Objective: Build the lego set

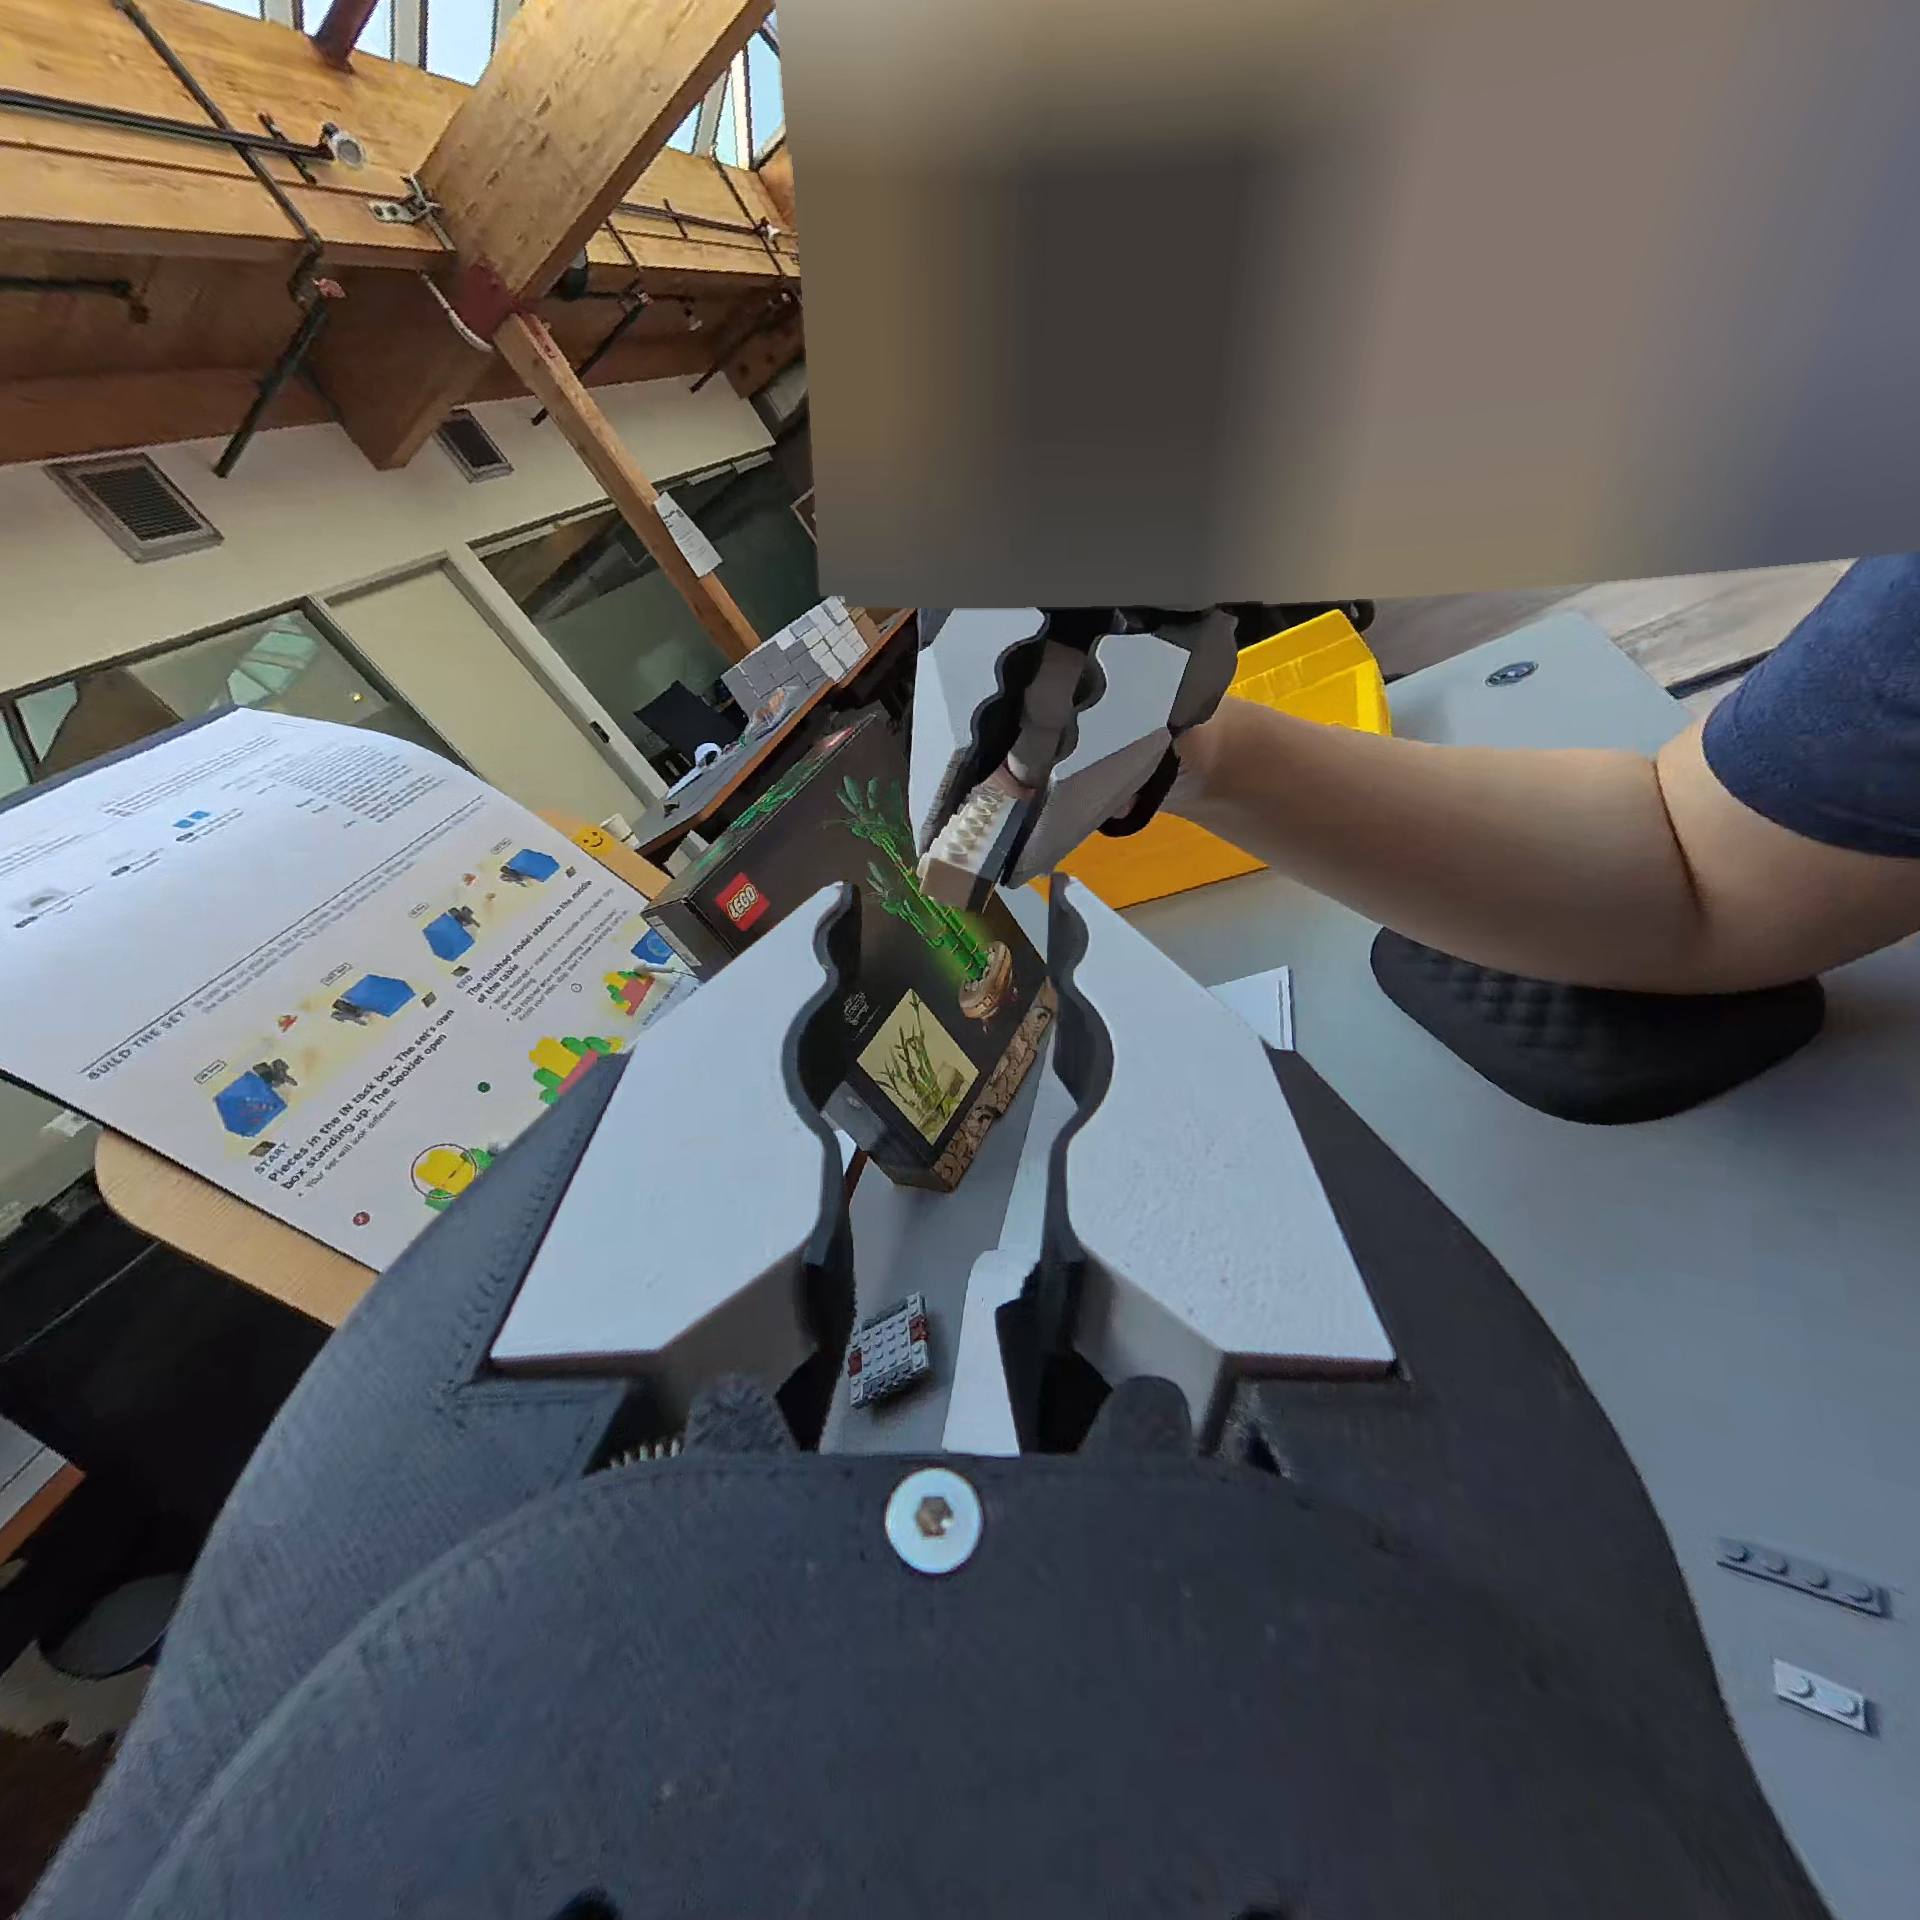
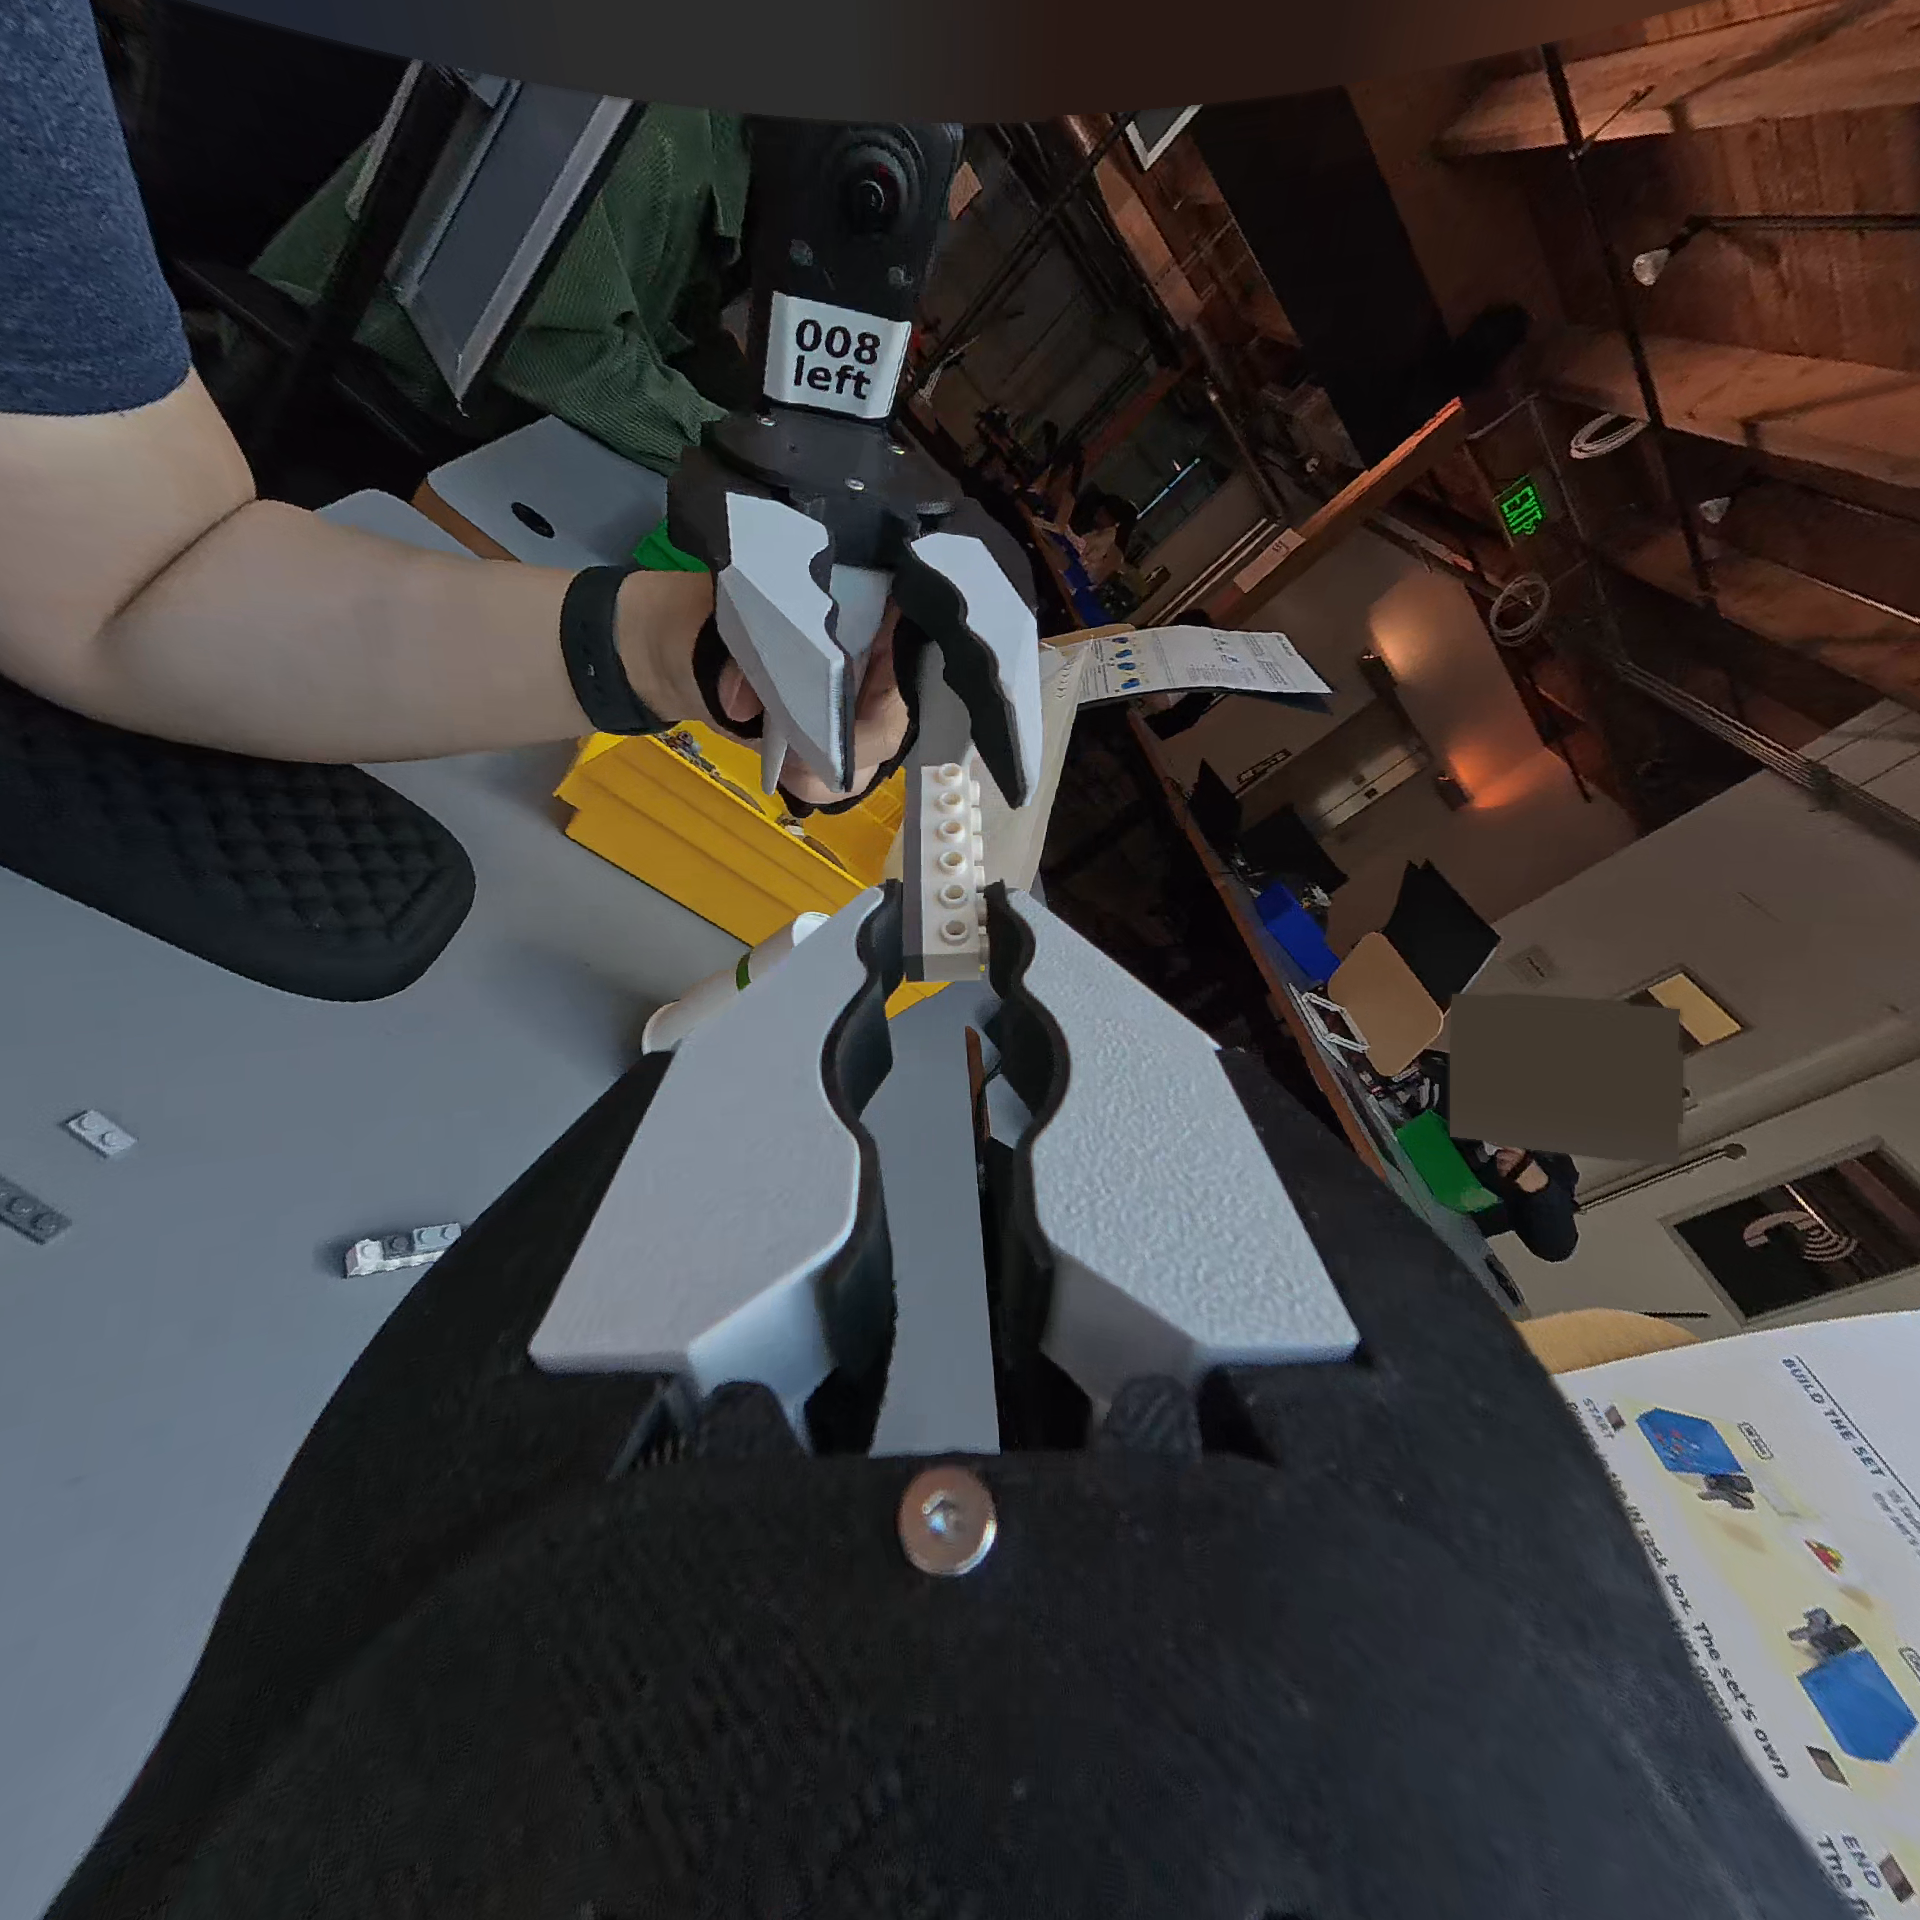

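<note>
Fingertips of the right gripper (image 2: pixel 940 914) are pinching one end of a white studded lego brick (image 2: pixel 951 862) in mid-air above the grey table (image 2: pixel 260 1091) — the left gripper (image 1: pixel 951 914) is hovering open, holding nothing, facing it

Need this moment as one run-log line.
right tongs: shut on white brick, held aloft | left tongs: open, empty, facing it | small grey assembly: on table

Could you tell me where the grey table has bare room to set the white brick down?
Bare table lies between the black pad, the loose grey plates and the yellow bin. It is crowded around the set's box, by the small grey assembly.
</note>
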A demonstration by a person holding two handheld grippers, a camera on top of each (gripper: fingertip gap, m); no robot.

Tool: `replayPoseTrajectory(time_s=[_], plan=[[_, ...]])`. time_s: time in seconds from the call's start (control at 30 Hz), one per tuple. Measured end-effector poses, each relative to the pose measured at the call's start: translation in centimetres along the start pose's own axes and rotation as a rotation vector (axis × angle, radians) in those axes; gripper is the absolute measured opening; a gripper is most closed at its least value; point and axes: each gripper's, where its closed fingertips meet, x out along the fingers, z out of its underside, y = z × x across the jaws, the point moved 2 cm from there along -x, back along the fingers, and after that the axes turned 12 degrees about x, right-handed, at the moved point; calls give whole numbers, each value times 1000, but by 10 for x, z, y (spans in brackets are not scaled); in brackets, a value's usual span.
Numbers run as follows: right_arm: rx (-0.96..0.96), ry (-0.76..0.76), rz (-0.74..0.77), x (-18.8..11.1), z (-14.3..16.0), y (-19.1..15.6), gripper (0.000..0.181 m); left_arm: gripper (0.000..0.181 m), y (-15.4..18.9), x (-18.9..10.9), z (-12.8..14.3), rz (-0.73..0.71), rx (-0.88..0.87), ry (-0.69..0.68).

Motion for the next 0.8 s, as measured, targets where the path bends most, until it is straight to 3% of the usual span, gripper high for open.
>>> replayPoseTrajectory(time_s=[0.27, 0.8], plan=[[8, -25, -65, 6, 4, -10, 14, 13, 13, 2, 4, 34, 119, -37], [23, -25, -93, 10, 8, -13, 14, 12, 17, -1, 10, 76, 160, -77]])
